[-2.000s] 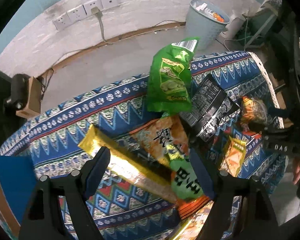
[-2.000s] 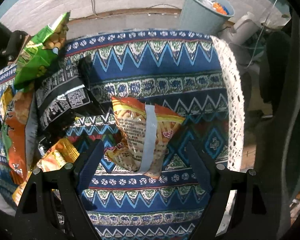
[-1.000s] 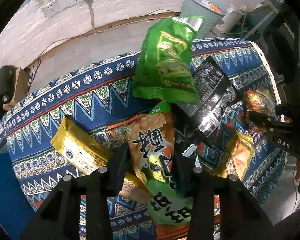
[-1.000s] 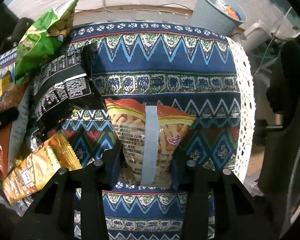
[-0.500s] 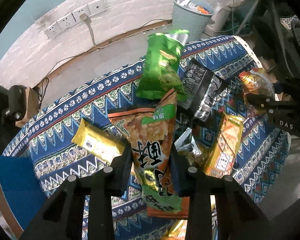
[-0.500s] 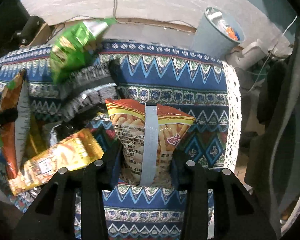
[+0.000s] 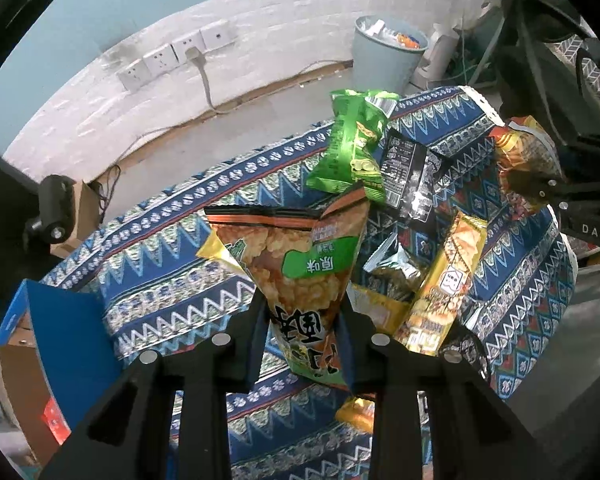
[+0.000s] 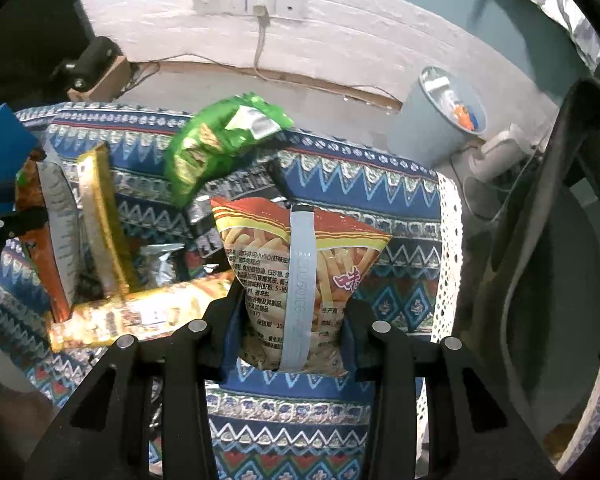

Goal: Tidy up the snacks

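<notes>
The left gripper (image 7: 303, 322) is clamped on an orange and green snack bag (image 7: 300, 264), its two black fingers pressing the lower part of the pack from either side while the wider, crimped top stands up above them, clear of the patterned cloth (image 7: 172, 280) below; the right gripper (image 8: 292, 320) is likewise clamped on a red and yellow bag of fries-style snacks (image 8: 296, 264), which shows its printed back and a pale seam strip running down the middle, and this bag too is held up off the cloth; in the left wrist view that same bag appears at the right edge, pinched in the other gripper's black fingers; the remaining snacks lie in a loose heap on the blue zigzag tablecloth between the two grippers; a green bag (image 7: 352, 152) sits at the far side of the heap, overlapping a black packet (image 7: 410, 176) just beside it; a long gold packet (image 7: 448, 280) lies tilted across the near part of the heap, with a small silver packet (image 7: 392, 264) partly tucked under its edge; a second gold bar-shaped pack (image 8: 100, 220) shows in the right wrist view, lying lengthwise near the left of the pile; a blue cardboard box (image 7: 64, 340) stands at the left end of the table; beyond the table, on the floor by the white brick wall with its row of sockets (image 7: 172, 56), stands a pale grey waste bin (image 7: 384, 56) with scraps inside.
</notes>
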